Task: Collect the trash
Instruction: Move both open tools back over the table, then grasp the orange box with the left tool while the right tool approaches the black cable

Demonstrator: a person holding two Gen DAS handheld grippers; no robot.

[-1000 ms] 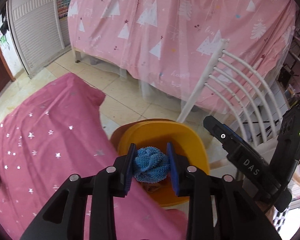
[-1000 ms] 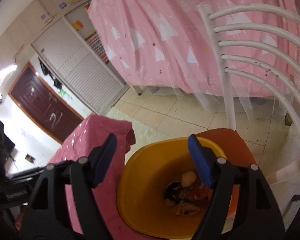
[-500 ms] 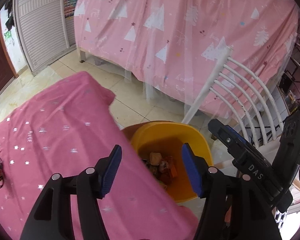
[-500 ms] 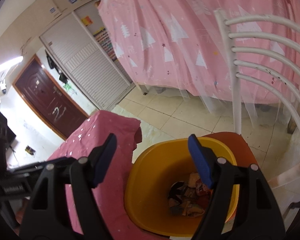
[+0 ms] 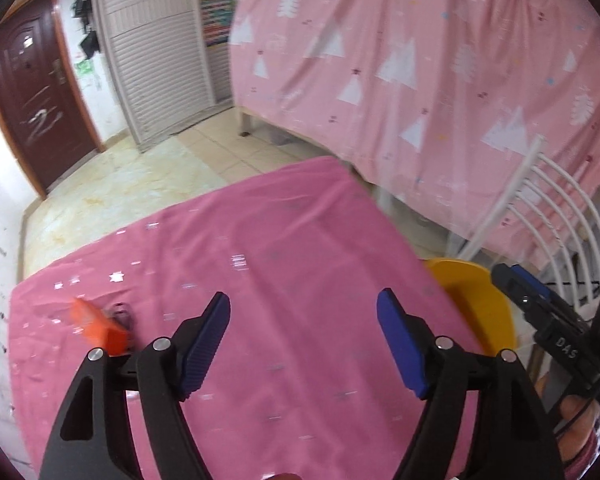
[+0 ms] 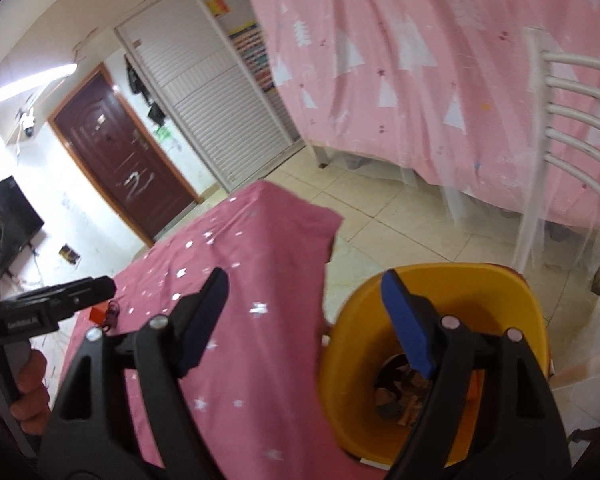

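Both grippers: jaws spread wide, nothing held between the blue pads.
Left gripper [image 5: 303,344]: fills the lower part of the left wrist view, fingers pointing up-frame over the pink star cloth [image 5: 284,264]; only bare cloth shows in the gap.
Right gripper [image 6: 305,320]: fills the lower part of the right wrist view; its left finger lies over the cloth, its right finger over the mouth of the yellow bin [image 6: 492,292].
Hands: in the right wrist view a hand [image 6: 28,384] at lower left grips the handle of the other tool; in the left wrist view the right tool's black body with blue pad [image 5: 540,320] stands at the right edge.
Trash: a dark and tan heap [image 6: 396,396] lies at the bottom of the bin, partly hidden by the right finger.
Orange object [image 5: 100,326]: blurred, on the cloth at mid left of the left wrist view, just beside the left finger; a dark loop lies against it.
Cloth edge: the far corner [image 6: 320,220] hangs down just left of the bin.
Bin: only part of its rim [image 5: 472,292] shows at right in the left wrist view, next to the cloth edge.
Chair [image 6: 560,112]: white slatted back rises behind the bin, upper right.
Open room: tiled floor [image 6: 380,204] beyond the cloth, up to the pink tree-print drape [image 5: 420,60].
Far: dark red door [image 6: 120,152] and white shutter doors [image 5: 156,48], upper left.
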